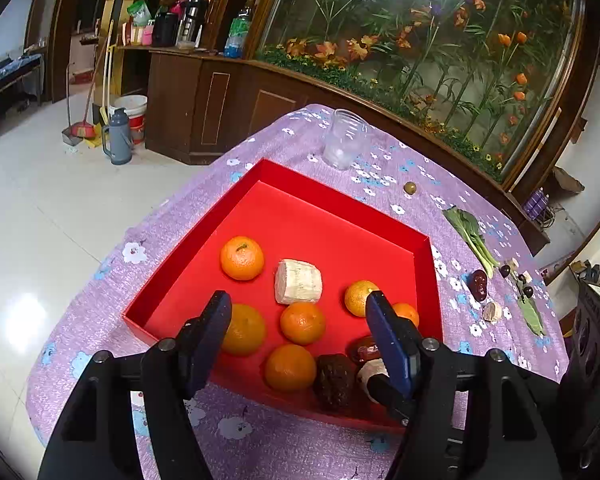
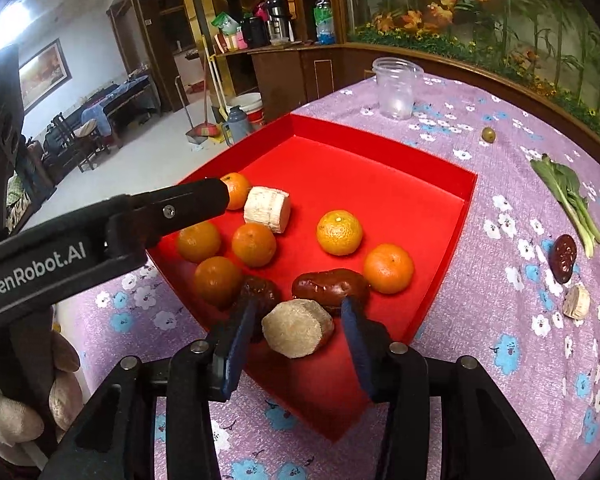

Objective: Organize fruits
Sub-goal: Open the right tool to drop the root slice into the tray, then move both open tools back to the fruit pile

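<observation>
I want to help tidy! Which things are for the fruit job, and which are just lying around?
For the job: red tray, oranges, banana piece, dates.

Just lying about: plastic cup, leafy greens, broom, bucket.

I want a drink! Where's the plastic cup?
The clear cup stands upright on the purple flowered cloth, beyond the red tray's far edge, left of the small green fruit.

Orange (image 1: 407, 313) half behind left tool (image 1: 298, 316)
</observation>
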Demonstrator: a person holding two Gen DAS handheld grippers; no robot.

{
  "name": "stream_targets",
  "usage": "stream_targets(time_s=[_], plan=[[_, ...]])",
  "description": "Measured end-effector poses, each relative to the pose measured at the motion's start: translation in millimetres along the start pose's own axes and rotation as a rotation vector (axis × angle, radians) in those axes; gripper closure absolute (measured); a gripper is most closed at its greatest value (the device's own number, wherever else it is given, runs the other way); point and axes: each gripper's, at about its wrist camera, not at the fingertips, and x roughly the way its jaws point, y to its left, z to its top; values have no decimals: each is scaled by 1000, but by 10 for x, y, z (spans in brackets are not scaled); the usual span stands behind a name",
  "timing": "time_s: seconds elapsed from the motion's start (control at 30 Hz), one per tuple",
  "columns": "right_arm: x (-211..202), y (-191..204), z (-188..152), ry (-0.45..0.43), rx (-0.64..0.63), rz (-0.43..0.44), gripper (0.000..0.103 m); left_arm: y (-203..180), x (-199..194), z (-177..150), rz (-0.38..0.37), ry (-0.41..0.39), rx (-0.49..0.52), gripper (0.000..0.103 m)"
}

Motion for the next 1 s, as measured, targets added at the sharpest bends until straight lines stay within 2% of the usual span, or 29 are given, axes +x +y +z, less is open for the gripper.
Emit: stream_targets(time_s=[0.43, 1.0], plan=[[-233, -228, -123, -31, 88, -1, 51, -362, -216, -68, 71, -58, 133, 33], [-611, -610, -440, -75, 204, -18, 47, -850, -451, -220, 77, -77, 264, 28]])
